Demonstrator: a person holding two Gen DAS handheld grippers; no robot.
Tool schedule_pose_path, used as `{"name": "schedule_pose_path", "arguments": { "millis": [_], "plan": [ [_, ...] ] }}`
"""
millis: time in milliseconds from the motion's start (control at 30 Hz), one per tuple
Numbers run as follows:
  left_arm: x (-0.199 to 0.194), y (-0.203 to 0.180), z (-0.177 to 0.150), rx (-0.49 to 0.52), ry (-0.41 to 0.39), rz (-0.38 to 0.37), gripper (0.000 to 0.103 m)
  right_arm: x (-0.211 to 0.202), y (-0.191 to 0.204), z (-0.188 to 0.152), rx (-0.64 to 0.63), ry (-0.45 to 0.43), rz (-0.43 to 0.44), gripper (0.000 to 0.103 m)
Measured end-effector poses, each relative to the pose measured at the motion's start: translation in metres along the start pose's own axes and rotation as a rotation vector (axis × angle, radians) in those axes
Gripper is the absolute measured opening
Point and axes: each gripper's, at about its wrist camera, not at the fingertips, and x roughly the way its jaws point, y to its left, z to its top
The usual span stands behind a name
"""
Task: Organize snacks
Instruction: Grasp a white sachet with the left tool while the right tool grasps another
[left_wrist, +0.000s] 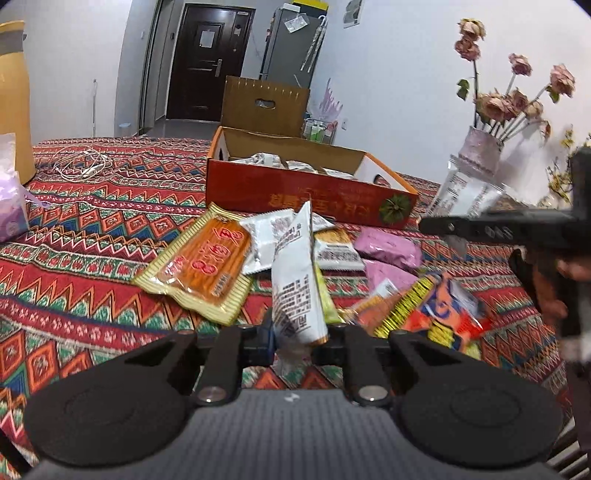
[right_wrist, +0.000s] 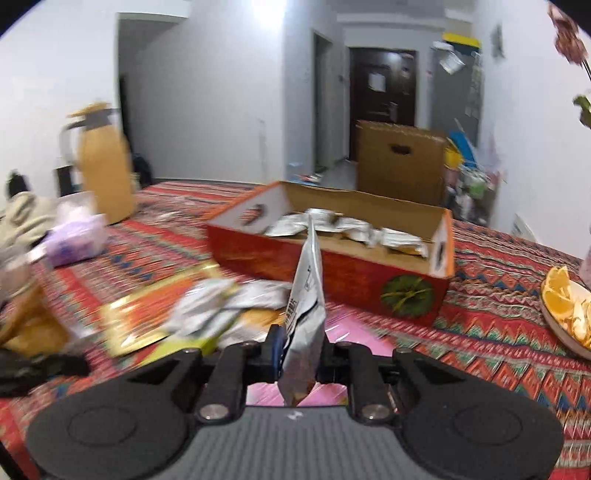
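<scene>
From the left wrist view, the left gripper (left_wrist: 299, 334) is pinched tight on a white snack packet (left_wrist: 295, 280) printed with black text, which stands up on edge between the jaws, lifted clear of the patterned tablecloth (left_wrist: 92, 236). Just behind it lies a loose heap: a long orange-and-yellow packet (left_wrist: 205, 271), 2 pink packets (left_wrist: 389, 249) and a crumpled orange-and-blue wrapper (left_wrist: 443, 310) to the right. Beyond the heap sits the open red cardboard box (left_wrist: 303, 194), with silvery packets already lying inside. At the right edge, the right gripper (left_wrist: 439, 225) reaches in level, clamped on another white packet (left_wrist: 461, 194), with fingers (left_wrist: 554, 291) of a hand blurred behind it; a vase of faded roses (left_wrist: 480, 147) stands past that. From the right wrist view, the right gripper (right_wrist: 301, 360) is closed on a silver-white packet (right_wrist: 306, 295) held upright, its tip lined up against the box (right_wrist: 332, 273) ahead. The heap below is smeared by blur, possibly the same orange-and-yellow packet (right_wrist: 147, 314) among it. A yellow thermos jug (right_wrist: 105, 166) stands at the left, and a plate of orange pieces (right_wrist: 565, 306) at the right.
</scene>
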Motion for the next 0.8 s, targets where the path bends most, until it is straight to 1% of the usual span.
{"name": "schedule_pose_path", "arguments": {
  "millis": [100,133,200,300,433,500,667,800],
  "plan": [
    [-0.010,-0.011,-0.007,0.016,0.002,0.005,0.017,-0.028,0.026,-0.023,-0.005,-0.011,0.071,0.017],
    [-0.013,-0.015,-0.009,0.020,0.008,0.003,0.017,-0.037,0.031,-0.033,0.016,-0.004,0.107,0.017],
    [-0.016,-0.022,-0.012,0.030,0.018,-0.004,0.017,-0.047,0.040,-0.050,0.052,0.010,0.150,0.016],
    [-0.022,-0.034,-0.017,0.054,0.019,-0.009,0.017,-0.064,0.050,-0.074,0.099,0.022,0.153,0.017],
    [-0.029,-0.047,-0.020,0.077,0.015,-0.018,0.017,-0.077,0.044,-0.097,0.177,0.023,0.133,0.017],
    [-0.030,-0.052,-0.021,0.086,0.015,-0.016,0.017,-0.083,0.039,-0.104,0.194,0.023,0.116,0.017],
    [-0.029,-0.058,-0.019,0.091,0.015,-0.017,0.017,-0.090,0.032,-0.111,0.201,0.018,0.104,0.017],
    [-0.026,-0.056,-0.001,0.110,-0.010,-0.027,0.017,-0.090,0.026,-0.098,0.188,-0.019,0.109,0.017]
  ]
}}
